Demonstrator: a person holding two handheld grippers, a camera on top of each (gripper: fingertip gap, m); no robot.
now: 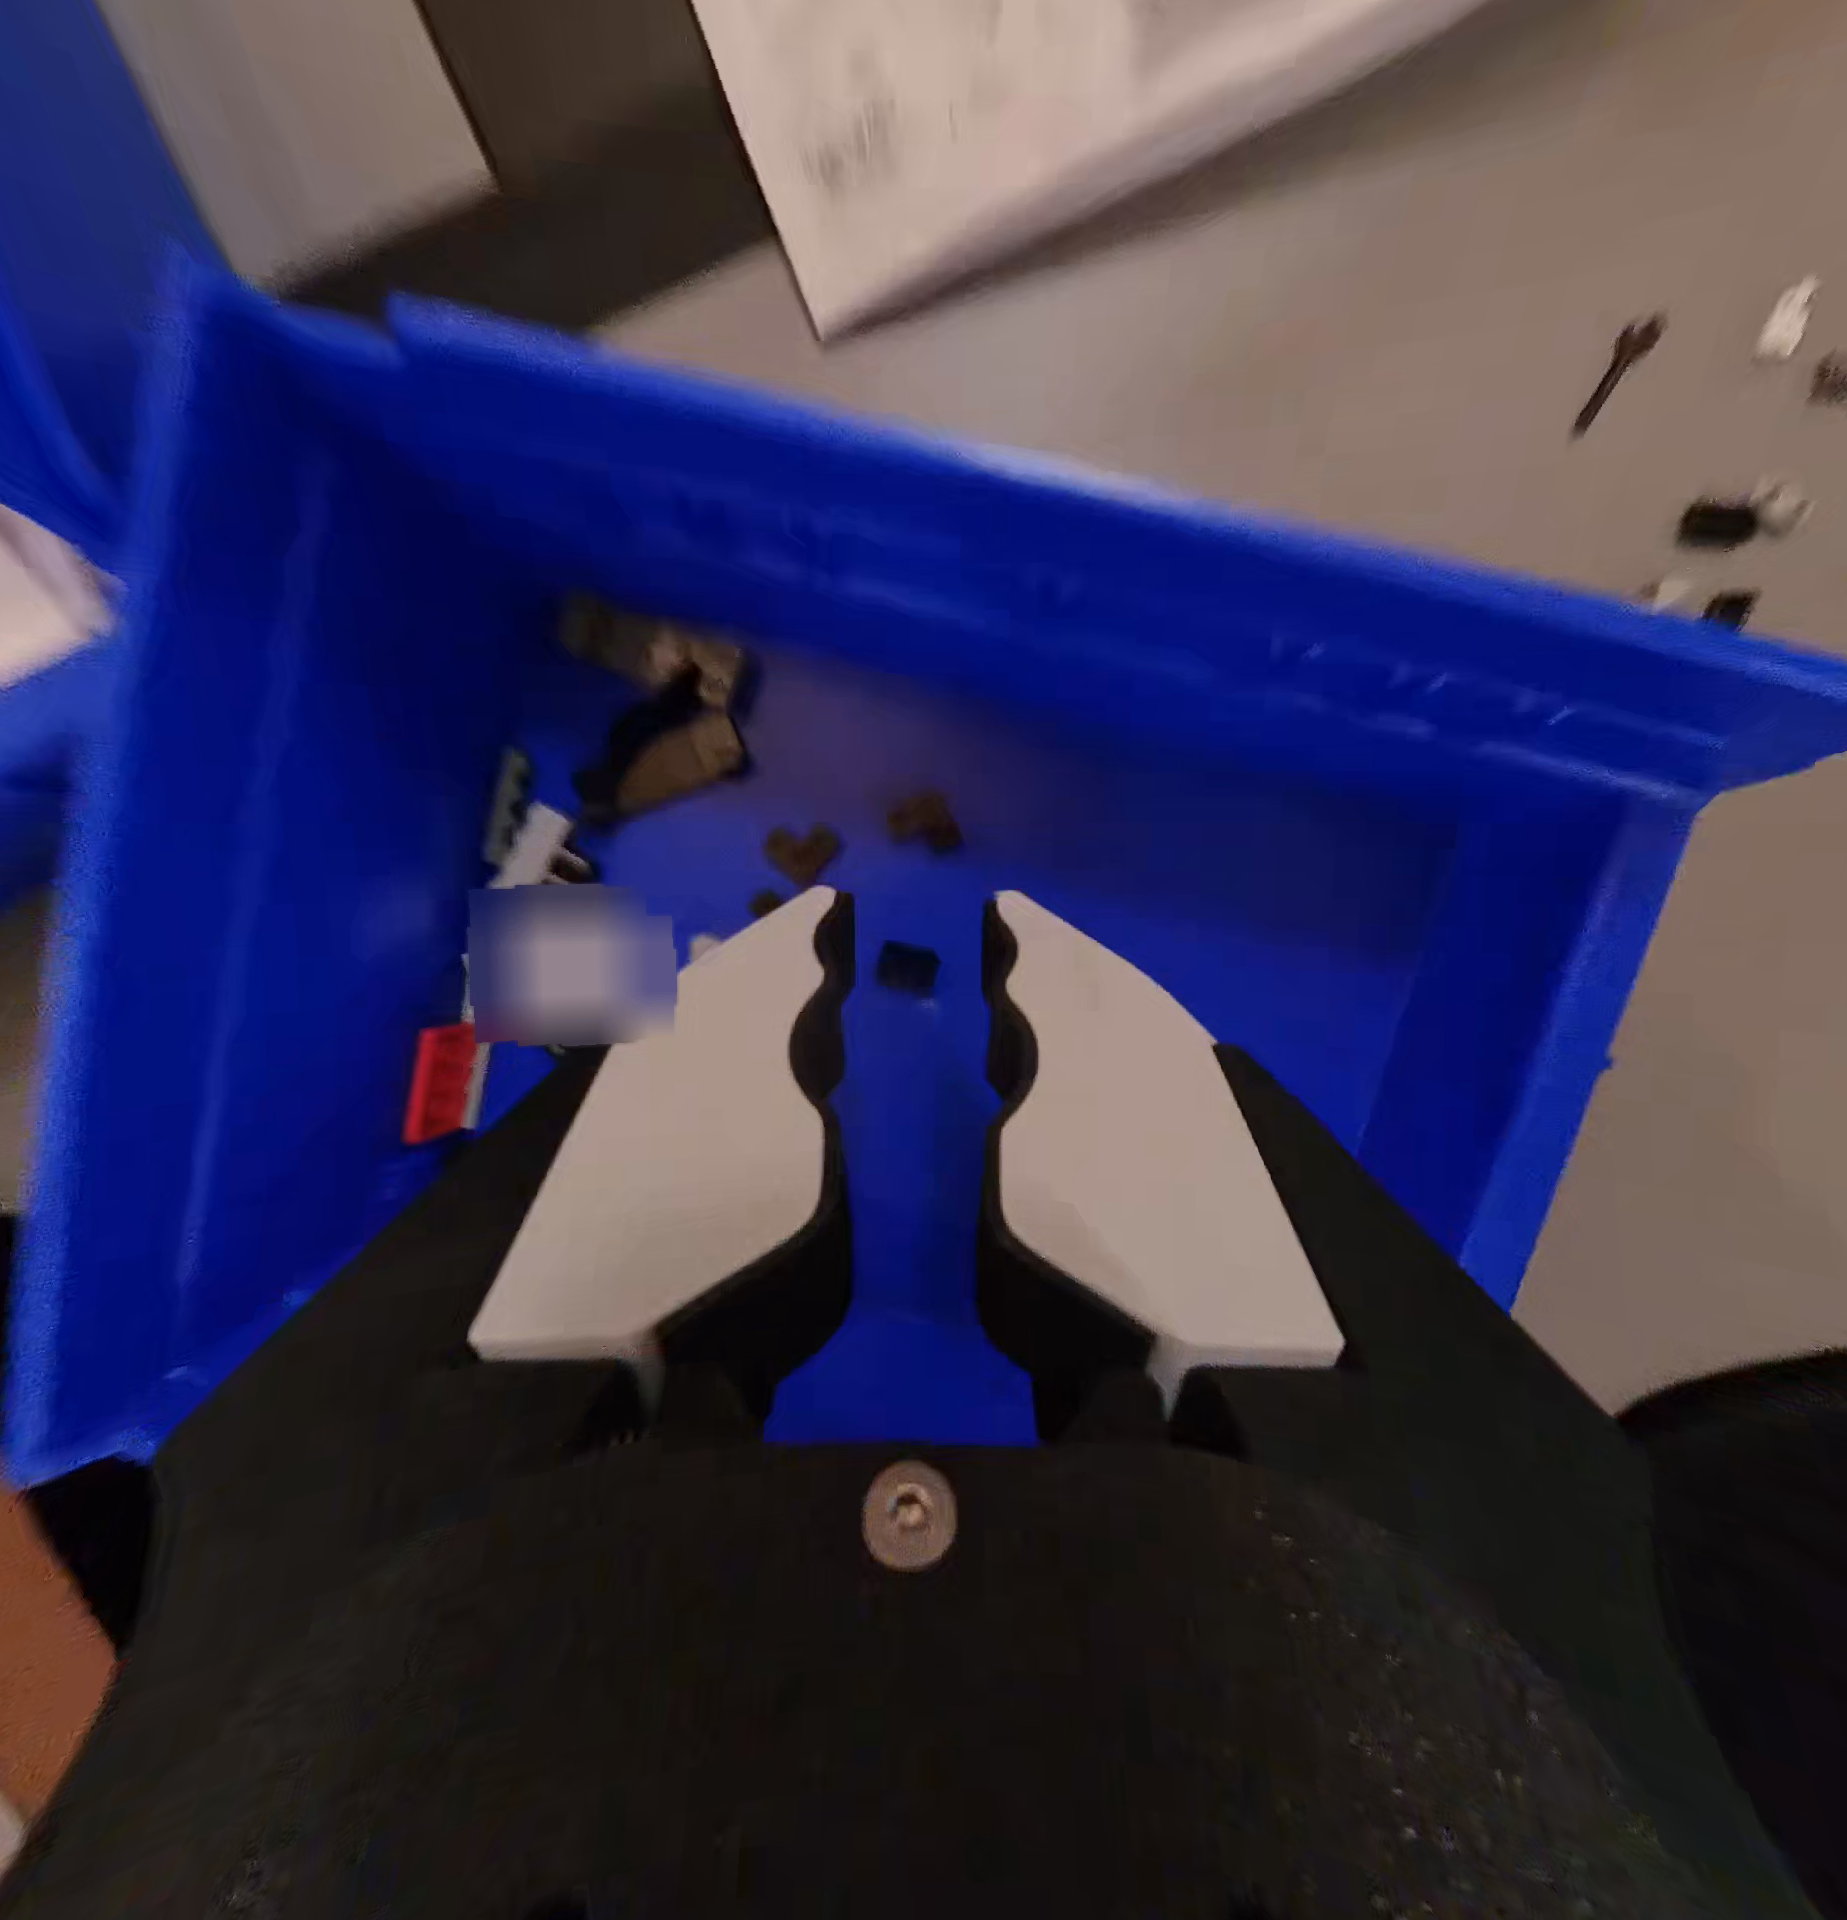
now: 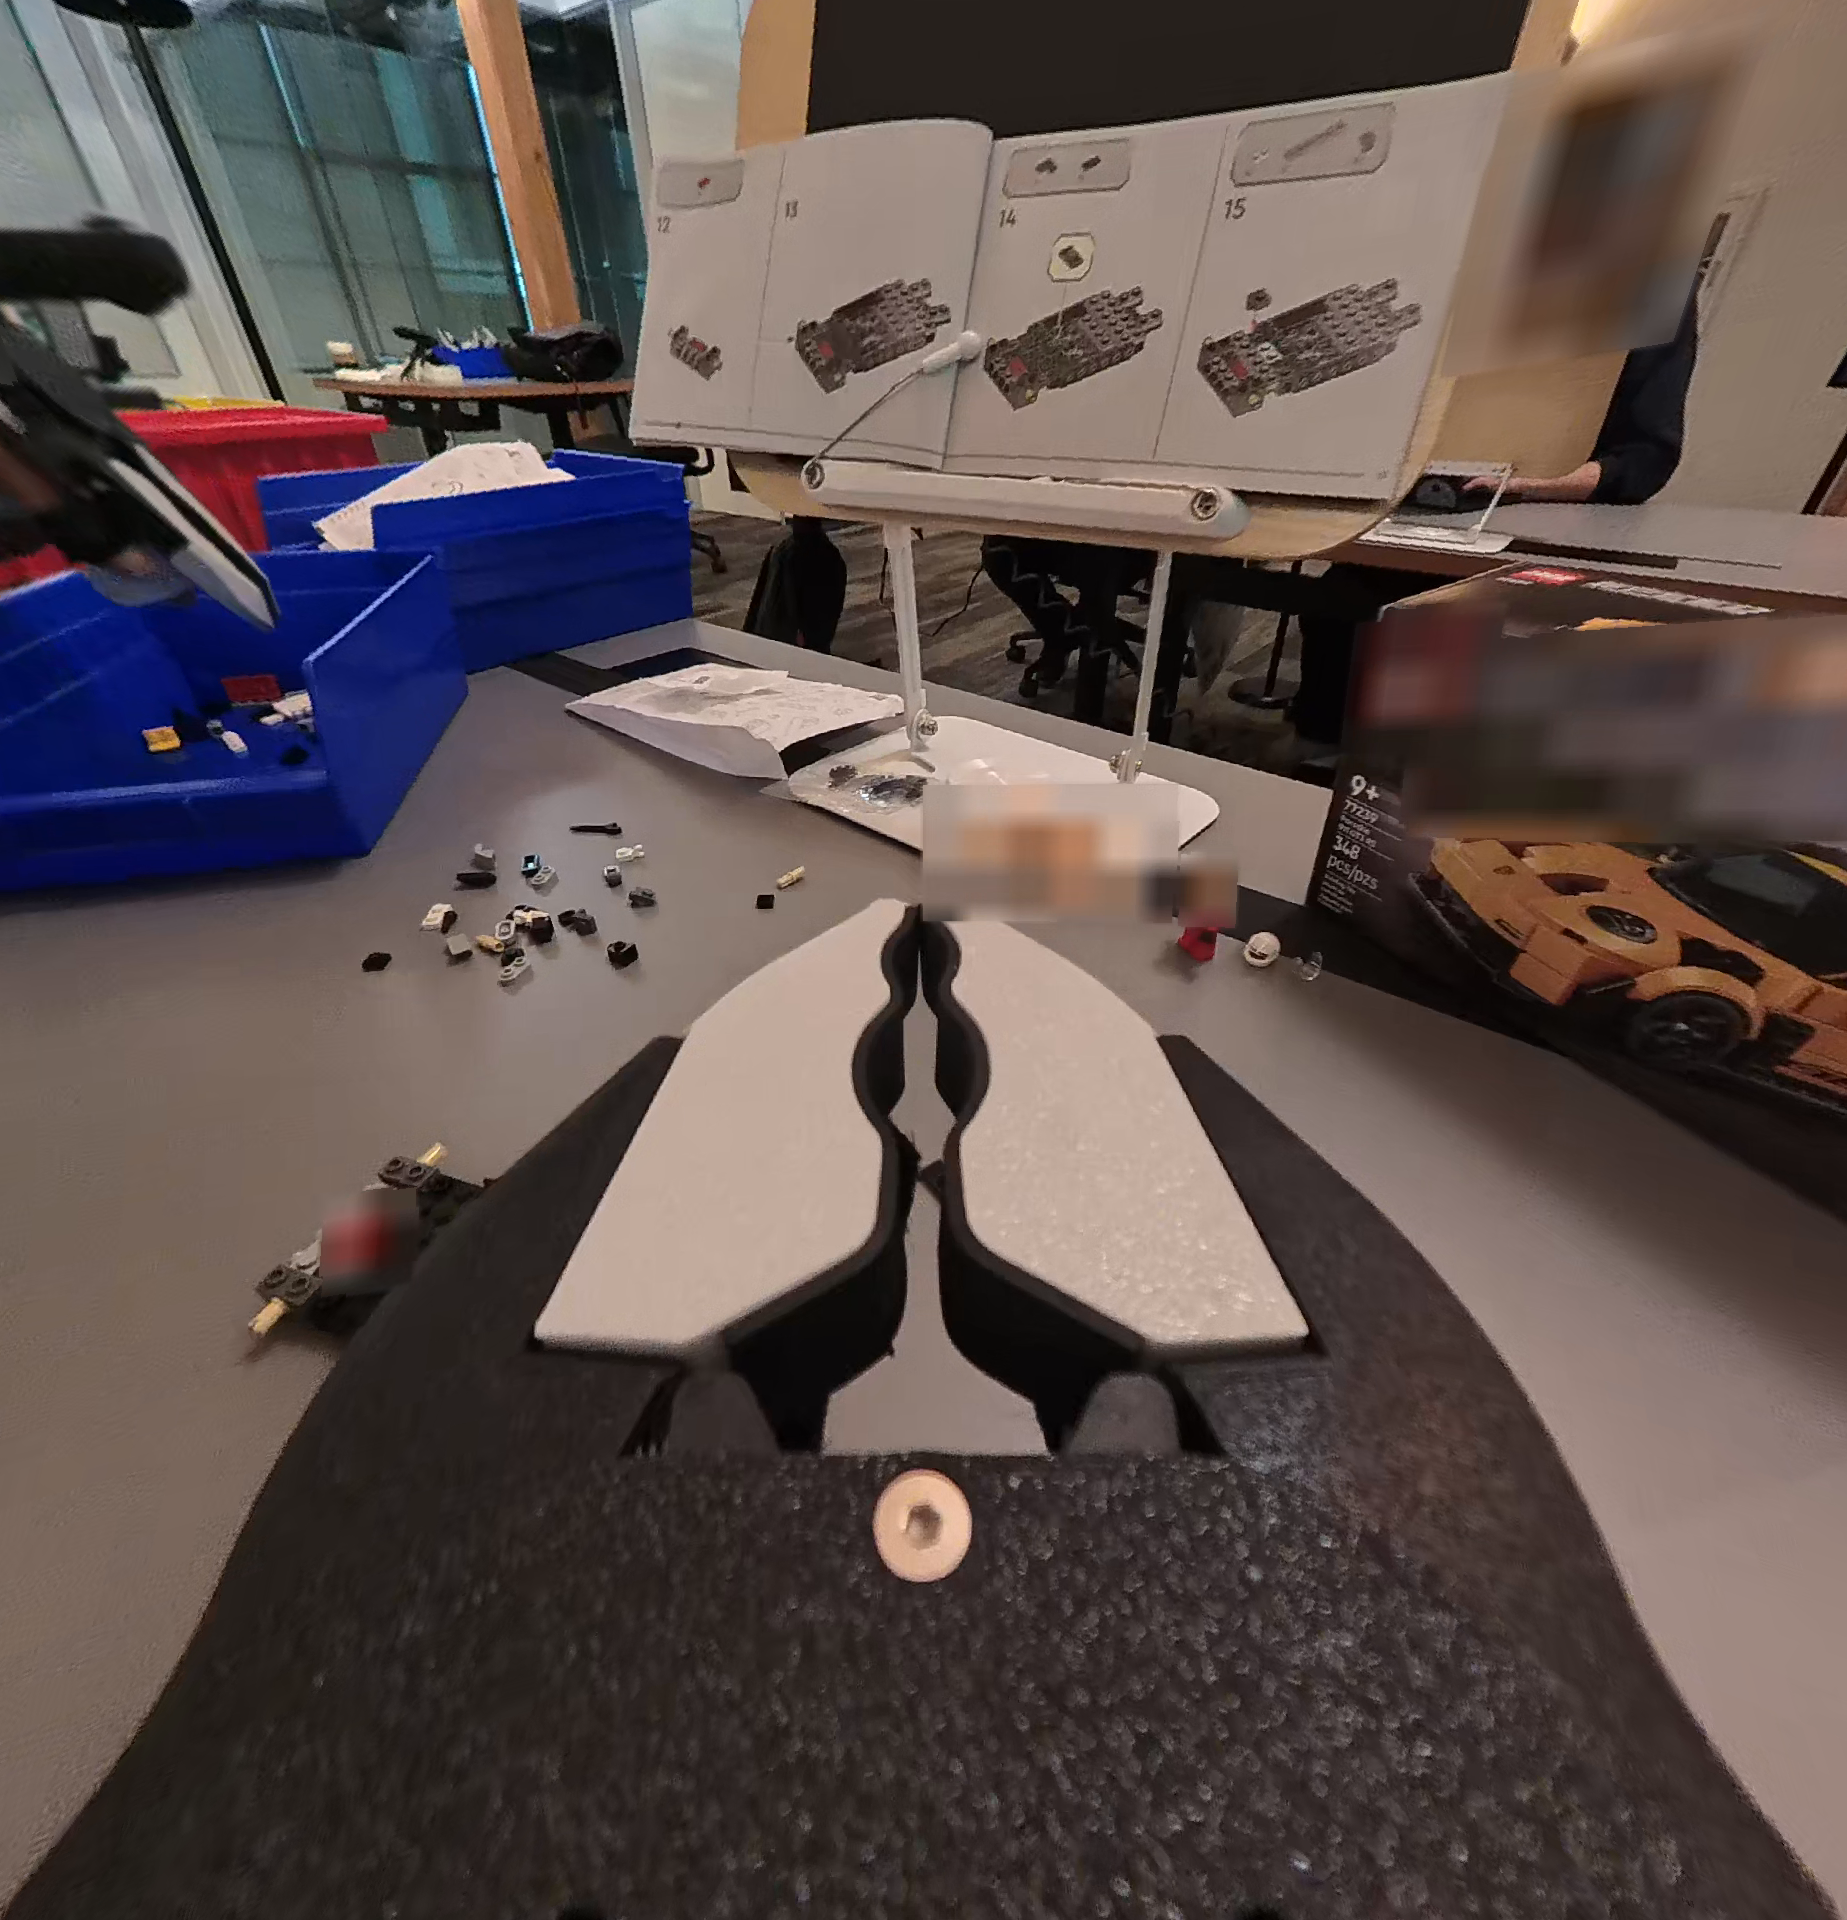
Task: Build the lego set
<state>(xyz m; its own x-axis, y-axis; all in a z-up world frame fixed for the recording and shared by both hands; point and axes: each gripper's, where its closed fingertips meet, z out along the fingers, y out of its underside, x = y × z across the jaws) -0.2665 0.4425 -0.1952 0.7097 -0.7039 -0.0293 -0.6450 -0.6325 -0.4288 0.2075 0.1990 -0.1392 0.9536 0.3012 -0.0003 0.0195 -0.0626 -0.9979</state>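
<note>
Black housing and pale fingers of the left claw [image 1: 917, 920] fill the near part of its view, the jaws spread and pointing down into a blue bin [image 1: 1002, 582]. A small black brick [image 1: 908, 964] lies on the bin floor between the tips, not yet gripped; the spread looks set to straddle it. Brown corner pieces [image 1: 803, 854] lie just beyond the tips, a red brick [image 1: 439, 1081] off to the claw's left.

Over the tabletop [image 2: 1521, 1351] the right claw [image 2: 919, 930] hangs pressed together and empty, likely waiting. The part-built chassis [image 2: 379, 1236] rests low to its left, loose pieces [image 2: 524, 914] are scattered ahead-left, and an instruction booklet [image 2: 1054, 312] stands propped ahead, presumably for reading while both claws work.
</note>
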